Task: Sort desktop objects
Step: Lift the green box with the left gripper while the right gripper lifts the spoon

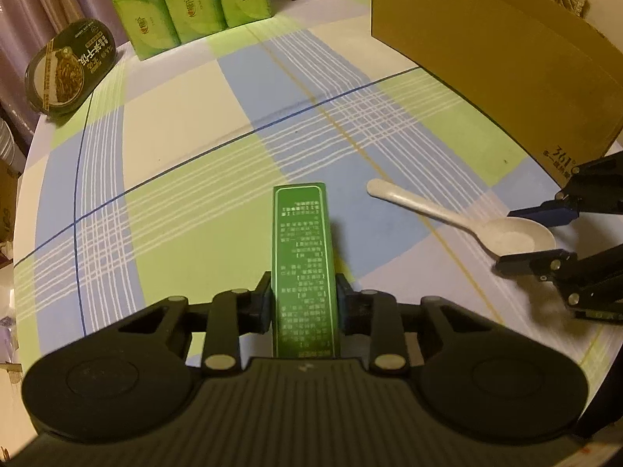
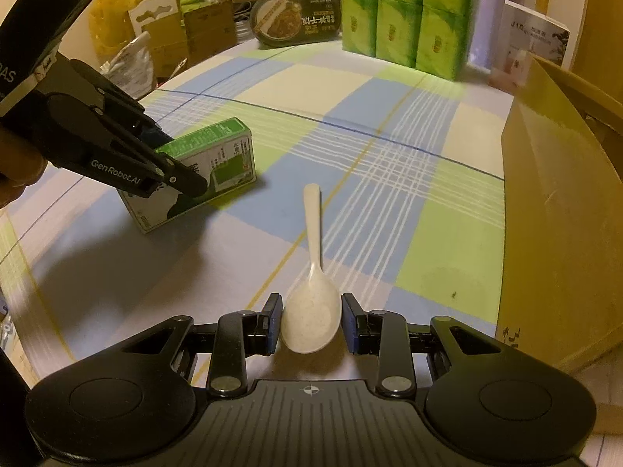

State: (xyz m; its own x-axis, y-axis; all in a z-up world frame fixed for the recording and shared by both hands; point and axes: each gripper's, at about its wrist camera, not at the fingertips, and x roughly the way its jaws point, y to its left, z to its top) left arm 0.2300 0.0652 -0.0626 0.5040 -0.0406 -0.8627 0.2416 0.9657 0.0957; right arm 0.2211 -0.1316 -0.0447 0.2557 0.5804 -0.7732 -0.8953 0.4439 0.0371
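Your left claw (image 1: pixel 304 297) is clamped on the green carton (image 1: pixel 303 264), which rests on the worktop (image 1: pixel 187 148) left of the spoon (image 2: pixel 311 311). Your right claw (image 2: pixel 311 325) straddles the spoon's bowl, slightly open; squeeze evenly, then lift toward the cardboard box (image 2: pixel 560 214) right of the spoon.

Black gripper (image 2: pixel 310 325), blue pads (image 2: pixel 273 323)

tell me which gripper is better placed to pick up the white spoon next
Right. The right gripper already straddles the white spoon bowl with open jaws, while the left gripper is shut on the green box.
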